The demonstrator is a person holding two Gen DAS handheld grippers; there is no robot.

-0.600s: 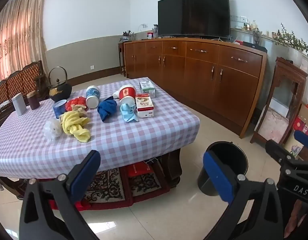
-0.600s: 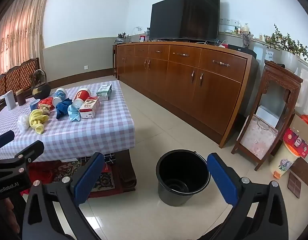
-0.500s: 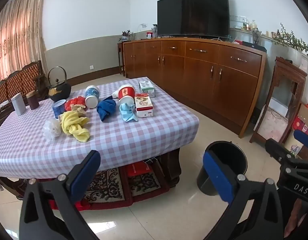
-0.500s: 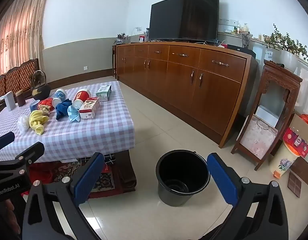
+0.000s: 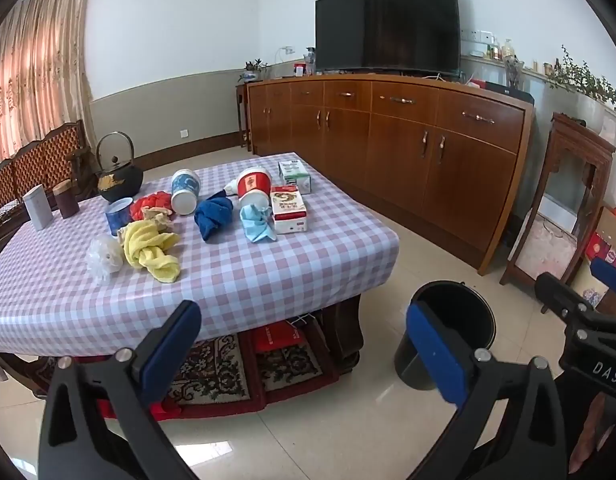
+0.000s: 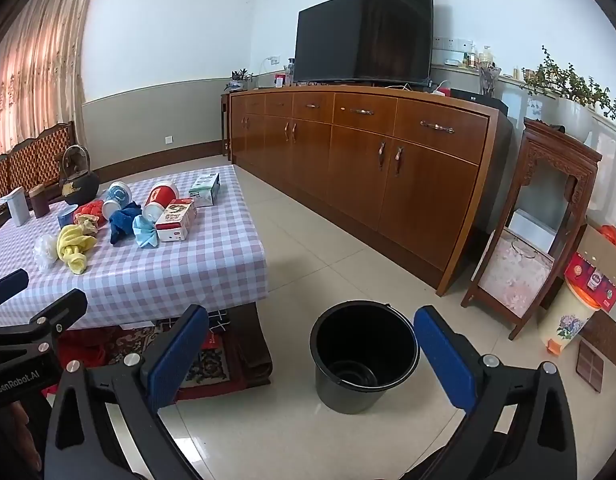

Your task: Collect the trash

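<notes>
A low table [image 5: 268, 280] with a checked cloth carries trash: a yellow rag [image 5: 152, 250], a white wad [image 5: 104, 256], a dark blue rag [image 5: 214, 216], a light blue rag [image 5: 258, 222], a red rag [image 5: 150, 204], a tipped blue cup [image 5: 185, 196], a tipped red cup [image 5: 253, 186] and two cartons [image 5: 288, 208]. An empty black bucket [image 6: 364, 354] stands on the floor right of the table; it also shows in the left wrist view [image 5: 464, 320]. My left gripper [image 5: 302, 348] is open and empty, short of the table. My right gripper [image 6: 312, 360] is open and empty, above the floor before the bucket.
A black kettle [image 5: 118, 176], a blue mug [image 5: 118, 216], a brown jar [image 5: 66, 200] and a white box [image 5: 38, 206] stand at the table's far left. A long wooden sideboard [image 6: 368, 152] with a TV runs along the right. A wooden stand [image 6: 540, 232] and boxes sit far right.
</notes>
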